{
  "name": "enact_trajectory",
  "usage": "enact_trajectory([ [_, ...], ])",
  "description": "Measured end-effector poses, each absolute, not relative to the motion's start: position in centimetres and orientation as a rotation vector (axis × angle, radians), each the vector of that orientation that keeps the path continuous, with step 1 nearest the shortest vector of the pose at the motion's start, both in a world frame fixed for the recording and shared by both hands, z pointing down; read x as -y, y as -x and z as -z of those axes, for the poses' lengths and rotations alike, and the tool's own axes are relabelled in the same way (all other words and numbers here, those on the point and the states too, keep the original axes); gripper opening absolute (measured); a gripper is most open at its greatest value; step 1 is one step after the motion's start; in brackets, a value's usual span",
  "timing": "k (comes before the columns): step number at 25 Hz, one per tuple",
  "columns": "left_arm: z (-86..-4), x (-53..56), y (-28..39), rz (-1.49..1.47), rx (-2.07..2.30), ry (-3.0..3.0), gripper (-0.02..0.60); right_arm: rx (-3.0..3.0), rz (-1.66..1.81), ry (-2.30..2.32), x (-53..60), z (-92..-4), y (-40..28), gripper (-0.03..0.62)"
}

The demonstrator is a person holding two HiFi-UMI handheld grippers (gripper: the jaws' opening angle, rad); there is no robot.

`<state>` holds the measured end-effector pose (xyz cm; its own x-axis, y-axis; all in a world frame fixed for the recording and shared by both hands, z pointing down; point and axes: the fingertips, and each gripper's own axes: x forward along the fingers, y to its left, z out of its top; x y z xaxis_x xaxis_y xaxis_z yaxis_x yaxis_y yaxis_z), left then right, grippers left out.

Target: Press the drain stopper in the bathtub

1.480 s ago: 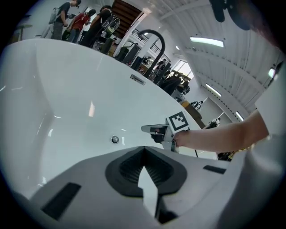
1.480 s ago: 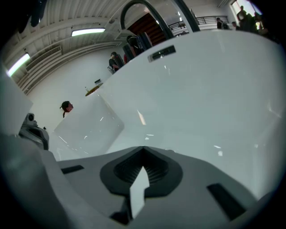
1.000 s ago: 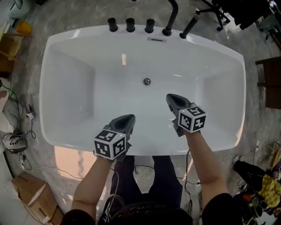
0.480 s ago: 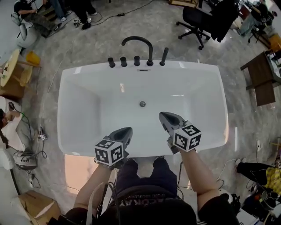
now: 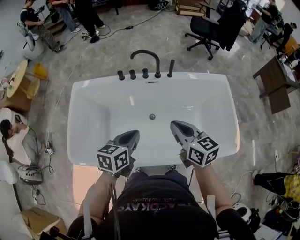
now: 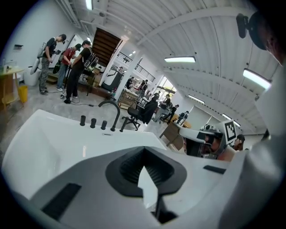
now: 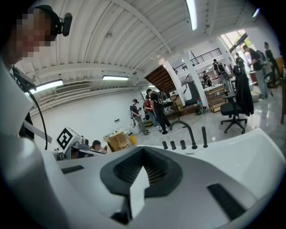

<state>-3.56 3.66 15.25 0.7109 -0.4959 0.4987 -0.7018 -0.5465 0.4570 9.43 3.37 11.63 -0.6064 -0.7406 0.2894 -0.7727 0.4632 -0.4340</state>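
In the head view the white bathtub (image 5: 93, 101) fills the middle, with the small round metal drain stopper (image 5: 152, 116) on its floor near the far wall. My left gripper (image 5: 131, 137) hangs above the near rim, left of and nearer than the stopper, its jaws shut and holding nothing. On the other side my right gripper (image 5: 177, 126) is also shut and holds nothing, right of and nearer than the stopper. Both gripper views point level across the tub rim (image 6: 53, 134); the left gripper (image 6: 145, 163) and right gripper (image 7: 142, 167) hide the stopper there.
A black arched faucet (image 5: 146, 58), three knobs (image 5: 133, 74) and a hand-shower post (image 5: 170, 68) line the far rim. Beyond are an office chair (image 5: 206, 28), a brown table (image 5: 274, 84), standing people (image 5: 86, 14) and a cardboard box (image 5: 35, 220).
The head view has pulled back and up, so the tub looks smaller and farther. Both grippers have drawn back from over the tub floor to the near rim, still shut.
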Motion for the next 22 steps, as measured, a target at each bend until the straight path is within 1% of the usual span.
enact_trajectory([
  [9,-12.9,-6.0,2.0,-0.423,0.888,-2.332,0.003,2.692,-0.779,-1.335,-7.1,-8.3,-10.1,0.012],
  [22,-11.3,-9.7,0.9,-0.390,0.866,-2.360,0.003,2.703,-0.799,-1.349,-11.7,-7.4,-10.0,0.012],
])
